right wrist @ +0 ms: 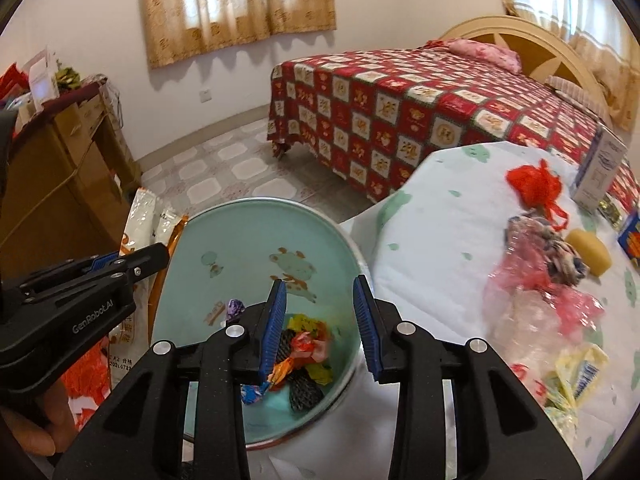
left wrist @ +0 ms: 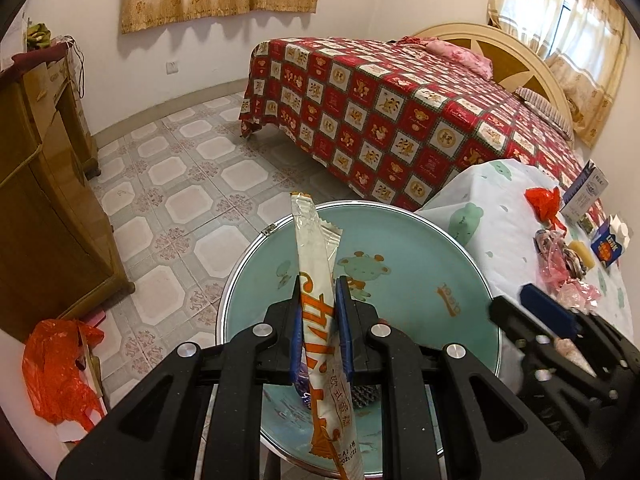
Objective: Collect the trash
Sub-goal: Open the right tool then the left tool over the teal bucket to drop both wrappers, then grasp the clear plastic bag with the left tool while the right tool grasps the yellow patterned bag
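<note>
My left gripper (left wrist: 319, 284) is shut on a long white and orange snack wrapper (left wrist: 316, 280) and holds it above the round teal basin (left wrist: 420, 248). In the right wrist view the left gripper (right wrist: 156, 258) and the wrapper (right wrist: 140, 216) show at the basin's left rim. My right gripper (right wrist: 320, 286) is open and empty over the basin (right wrist: 248, 232), above several candy wrappers (right wrist: 304, 348) lying in it. It also shows in the left wrist view (left wrist: 536, 308). On the table (right wrist: 432, 208) lie a pink plastic bag (right wrist: 532, 280), a red bag (right wrist: 536, 184) and a yellow wrapper (right wrist: 580, 368).
A white carton (right wrist: 600, 164), a blue box (right wrist: 632, 236) and a yellow sponge (right wrist: 592, 252) stand on the table's far right. A bed with a red checked cover (left wrist: 400, 120) is behind. A wooden cabinet (left wrist: 40, 200) and an orange bag (left wrist: 60, 368) are at the left on the tiled floor.
</note>
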Motion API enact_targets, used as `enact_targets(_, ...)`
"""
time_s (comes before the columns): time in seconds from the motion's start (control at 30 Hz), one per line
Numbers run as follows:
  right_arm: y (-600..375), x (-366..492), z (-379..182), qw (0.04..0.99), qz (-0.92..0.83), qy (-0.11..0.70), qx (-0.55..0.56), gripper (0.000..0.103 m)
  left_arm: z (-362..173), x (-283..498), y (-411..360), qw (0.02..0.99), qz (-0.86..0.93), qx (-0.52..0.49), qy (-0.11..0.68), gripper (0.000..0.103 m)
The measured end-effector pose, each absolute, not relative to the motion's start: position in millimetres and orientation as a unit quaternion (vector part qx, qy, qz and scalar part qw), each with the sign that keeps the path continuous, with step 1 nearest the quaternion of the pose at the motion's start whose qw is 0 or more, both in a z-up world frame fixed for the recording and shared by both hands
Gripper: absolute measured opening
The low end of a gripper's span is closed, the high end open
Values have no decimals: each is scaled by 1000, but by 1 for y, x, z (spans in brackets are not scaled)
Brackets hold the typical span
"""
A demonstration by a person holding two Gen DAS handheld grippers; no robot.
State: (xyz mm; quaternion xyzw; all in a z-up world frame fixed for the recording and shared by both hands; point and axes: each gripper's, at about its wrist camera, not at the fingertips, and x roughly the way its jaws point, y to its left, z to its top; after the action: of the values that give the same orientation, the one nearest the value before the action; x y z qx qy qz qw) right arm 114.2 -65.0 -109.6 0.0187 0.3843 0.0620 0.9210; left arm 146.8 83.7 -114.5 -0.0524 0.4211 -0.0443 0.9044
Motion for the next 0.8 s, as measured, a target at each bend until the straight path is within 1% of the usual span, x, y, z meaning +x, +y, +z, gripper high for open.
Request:
enact_targets(0.2, -79, 103, -102, 926, 41, 373, 34, 35, -116, 146, 77, 909, -37, -32, 415, 15)
enact_targets(0.27, -84, 99, -101, 927, 34, 371, 38, 35, -115, 145, 77, 910, -35, -27, 412, 16)
enact_targets(0.3, -86, 97, -101, 927, 30, 371, 41, 35, -115, 145, 77, 910, -33, -25, 412, 18)
enact_targets(0.37, -90, 93, -100, 927, 26, 371, 46, 37, -115, 144, 77, 912, -28, -20, 409, 18)
enact_targets(0.43, -95, 90, -97, 928, 20, 368, 55, 46, -113, 142, 78, 913, -25, -18, 407, 26)
enact_targets(0.47, -97, 89, -95, 929, 17, 366, 57, 48, -112, 142, 78, 914, -24, -18, 405, 28)
enact_targets(0.53, -101, 85, -91, 931, 11, 359, 61, 55, -110, 139, 78, 916, -22, -16, 400, 34)
enact_targets(0.57, -103, 82, -89, 933, 5, 354, 61, 57, -109, 139, 78, 917, -20, -13, 397, 35)
enact_targets(0.6, -104, 81, -88, 934, 3, 352, 61, 59, -108, 138, 77, 919, -18, -8, 393, 38)
enact_targets(0.7, -112, 75, -85, 936, -7, 344, 67, 59, -104, 136, 75, 924, -5, 5, 382, 52)
enact_targets(0.8, -124, 67, -80, 938, -21, 337, 79, 59, -101, 134, 74, 926, -3, 7, 376, 55)
